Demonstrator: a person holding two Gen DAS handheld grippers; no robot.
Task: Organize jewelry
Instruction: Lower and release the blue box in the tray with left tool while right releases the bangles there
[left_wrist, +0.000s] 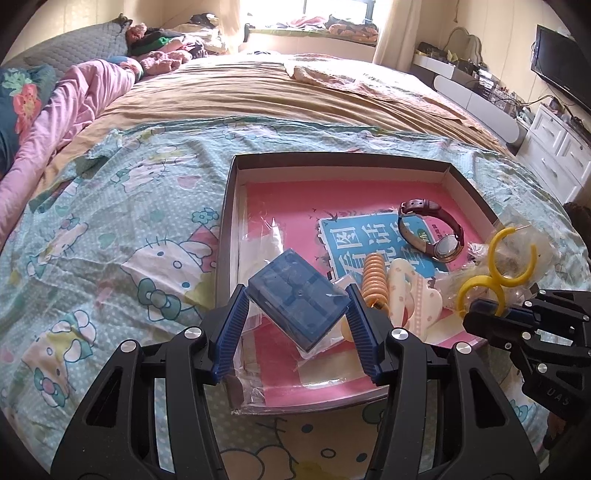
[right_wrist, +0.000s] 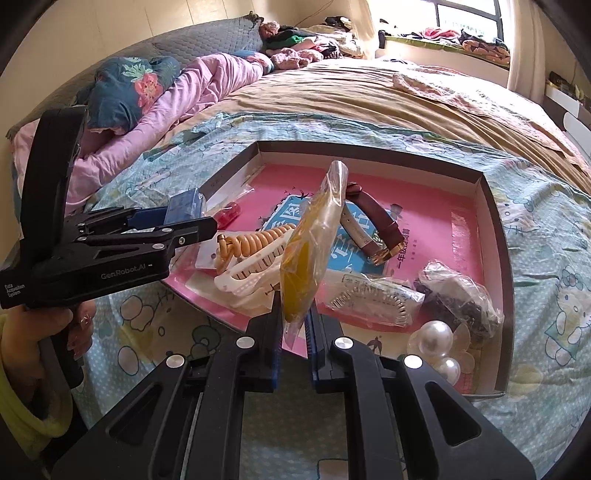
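our left gripper (left_wrist: 297, 295) clamps a small blue box (left_wrist: 299, 297) above the tray (left_wrist: 340, 160). our right gripper (right_wrist: 295, 314) pinches a bag of yellow hoops (right_wrist: 312, 243) tight.

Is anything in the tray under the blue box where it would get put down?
Yes. The blue box, held in the left gripper, hangs over the tray corner where clear plastic bags lie, with an orange coil clip just beside it.

Bright daylight from the blown-out window (left_wrist: 334, 9); sharp frames, strongly bowed, dark at corners
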